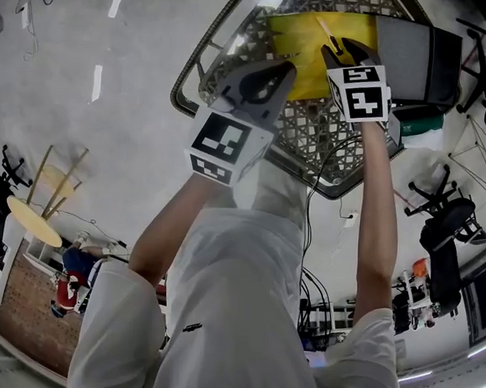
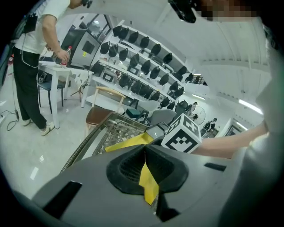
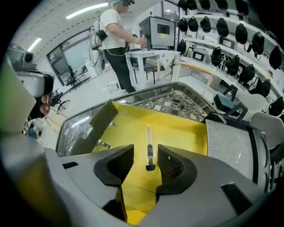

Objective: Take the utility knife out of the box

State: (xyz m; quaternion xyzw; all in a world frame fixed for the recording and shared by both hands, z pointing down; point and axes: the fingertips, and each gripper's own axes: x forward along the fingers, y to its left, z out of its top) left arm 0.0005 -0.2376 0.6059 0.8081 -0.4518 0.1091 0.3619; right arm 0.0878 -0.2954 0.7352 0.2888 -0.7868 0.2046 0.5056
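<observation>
Holding a yellow flap (image 2: 149, 185) tight, the left gripper (image 2: 144, 156) has its jaws pressed together on it. The flap is part of the box (image 3: 177, 133), so I think this gripper is there to hold the box open and steady. In the head view the left gripper (image 1: 268, 78) sits at the top middle of the frame, over the left edge of the box (image 1: 302, 39).

The box lies open on a wire table (image 1: 310, 140). The knife (image 3: 149, 153) lies flat on the yellow floor of the box. In the right gripper view it is in the middle of the frame and seems to line up with the gap between the jaws.

The right gripper (image 3: 146, 162) has its jaws apart with nothing in them. They look close to the knife but do not seem to touch it. In the head view this gripper (image 1: 346, 50) is at the top, right of the middle, with the knife (image 1: 330, 36) just past its tip.

So the box is open and the knife can be reached. The grab and the lift out are not done yet. The knife is thin and flat, so picking it up may be tricky.
</observation>
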